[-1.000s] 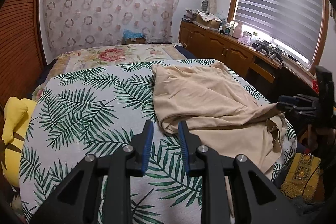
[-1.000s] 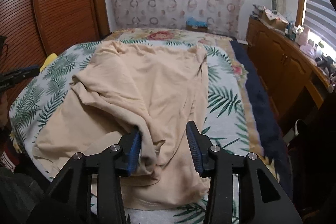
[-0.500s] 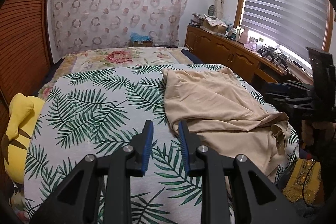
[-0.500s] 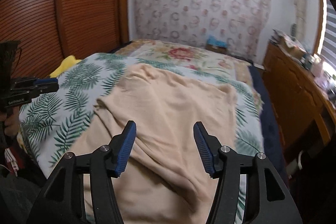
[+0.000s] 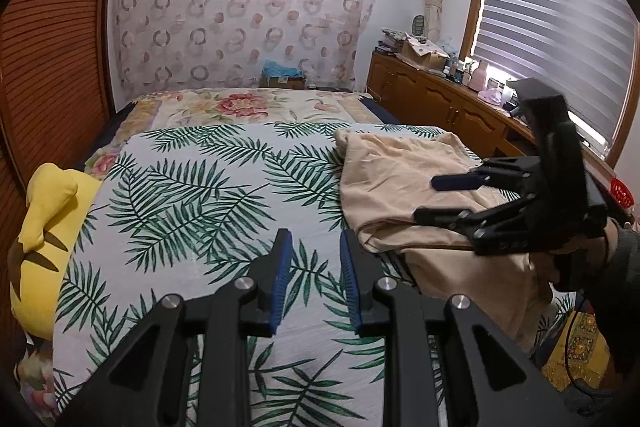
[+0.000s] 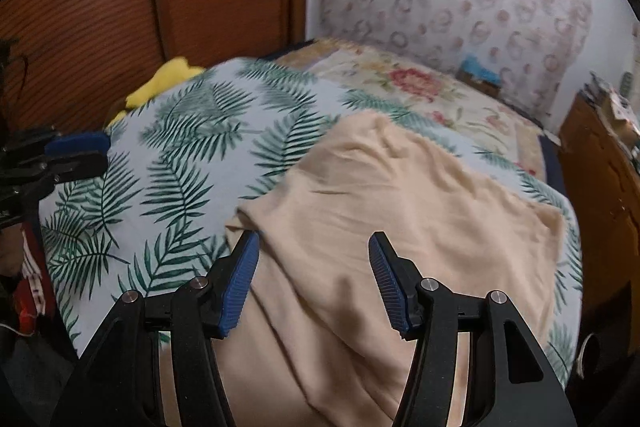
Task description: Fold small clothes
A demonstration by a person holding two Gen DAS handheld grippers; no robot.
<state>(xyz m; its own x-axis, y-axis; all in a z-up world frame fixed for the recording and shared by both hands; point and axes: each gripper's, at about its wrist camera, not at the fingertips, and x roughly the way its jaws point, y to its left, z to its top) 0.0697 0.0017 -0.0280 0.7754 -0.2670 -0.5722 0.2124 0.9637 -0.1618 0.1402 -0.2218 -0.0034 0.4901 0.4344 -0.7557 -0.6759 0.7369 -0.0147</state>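
Left wrist view: the left gripper (image 5: 312,279) is positioned over the palm-leaf bedspread (image 5: 192,195), its blue pads set a narrow gap apart with nothing between them. The beige garment (image 5: 404,187) lies rumpled on the right portion of the bed, reaching the near right edge. The right gripper (image 5: 430,199) enters from the right, held in a dark-gloved hand (image 5: 576,259), above the garment's near part; its jaws are parted and empty. A yellow plush toy (image 5: 44,227) rests at the bed's left edge. Right wrist view: the right gripper (image 6: 312,279) is directly above the beige garment (image 6: 400,219), its jaws having just been opening and now wide apart, the pads clear of the cloth and gripping nothing. The garment covers the near right area of the bedspread (image 6: 180,155). The left gripper (image 6: 86,153) is visible at the left edge.
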